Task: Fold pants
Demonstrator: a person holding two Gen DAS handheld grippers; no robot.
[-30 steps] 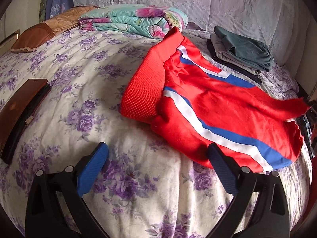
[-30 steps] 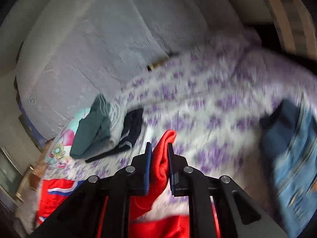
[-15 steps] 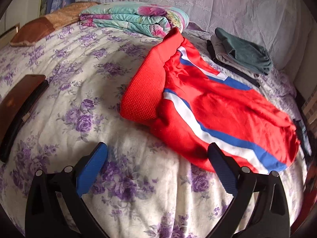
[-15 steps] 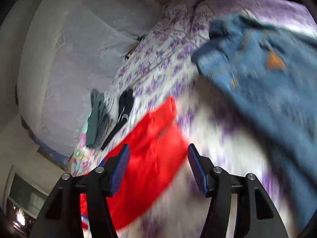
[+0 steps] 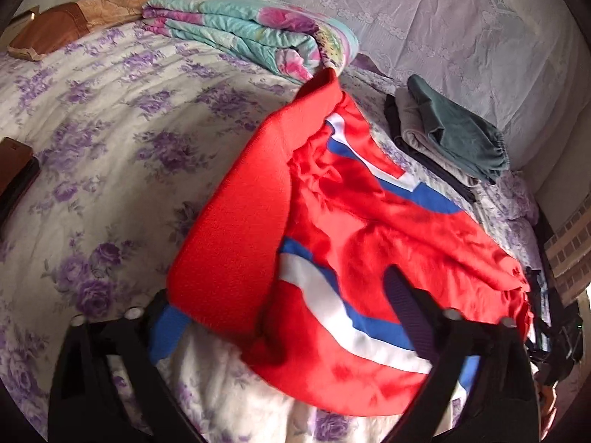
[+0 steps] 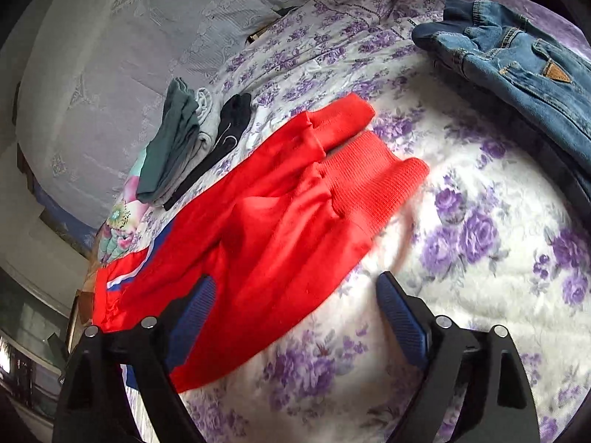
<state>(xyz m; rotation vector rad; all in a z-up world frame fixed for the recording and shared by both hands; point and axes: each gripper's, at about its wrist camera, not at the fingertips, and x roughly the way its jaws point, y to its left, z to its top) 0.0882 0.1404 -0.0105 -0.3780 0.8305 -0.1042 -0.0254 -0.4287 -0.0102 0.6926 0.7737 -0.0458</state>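
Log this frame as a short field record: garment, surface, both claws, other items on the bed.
garment: red track pants, lying flat, ribbed cuffs side by side, white and blue side stripes
surface: floral bedspread
left claw: open, at the waistband corner of the pants
right claw: open, empty, one finger over the pants leg
other items: jeans, folded clothes stack, folded quilt

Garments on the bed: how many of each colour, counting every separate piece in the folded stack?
Red: 1, the red track pants
Blue denim: 1, the jeans
Teal-green: 1, top of the folded stack
Grey: 1, middle of the stack
Black: 1, bottom of the stack
Total: 5
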